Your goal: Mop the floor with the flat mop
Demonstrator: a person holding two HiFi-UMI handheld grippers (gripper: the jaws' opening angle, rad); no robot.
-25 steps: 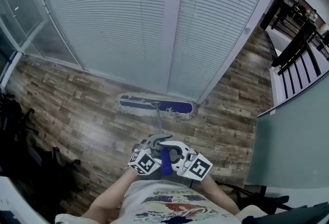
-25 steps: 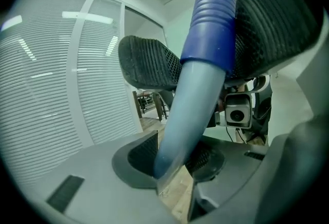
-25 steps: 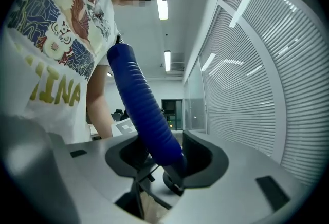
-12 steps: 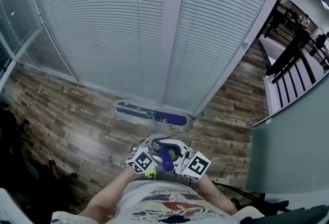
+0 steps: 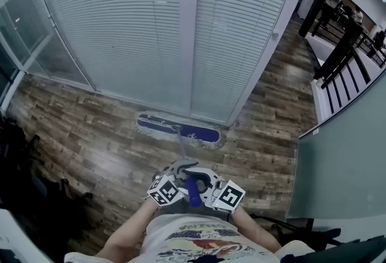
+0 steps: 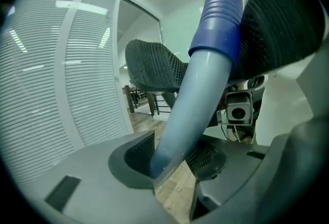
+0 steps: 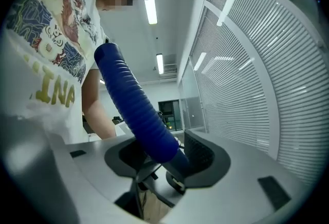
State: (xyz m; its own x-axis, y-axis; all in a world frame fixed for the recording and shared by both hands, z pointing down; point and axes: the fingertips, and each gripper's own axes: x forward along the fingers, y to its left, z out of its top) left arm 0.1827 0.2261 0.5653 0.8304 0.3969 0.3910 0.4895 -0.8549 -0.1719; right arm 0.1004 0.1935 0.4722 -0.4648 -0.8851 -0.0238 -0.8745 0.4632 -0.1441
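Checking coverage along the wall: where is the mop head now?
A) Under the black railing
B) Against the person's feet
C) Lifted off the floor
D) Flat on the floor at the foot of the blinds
D: the mop head lies flat on the wood floor, right along the bottom edge of the blinds.

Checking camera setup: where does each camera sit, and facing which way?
Head view: on the head, steeply down; brown wood-plank floor, blue flat mop head, forearms, left tool, right tool.
Left gripper view: rides left tool, along its opening jaws gripping the grey mop pole.
Right gripper view: rides right tool, along opening jaws gripping the pole's ribbed blue sleeve; shirt, arm.
Shared by gripper views: pole, white slatted blinds.
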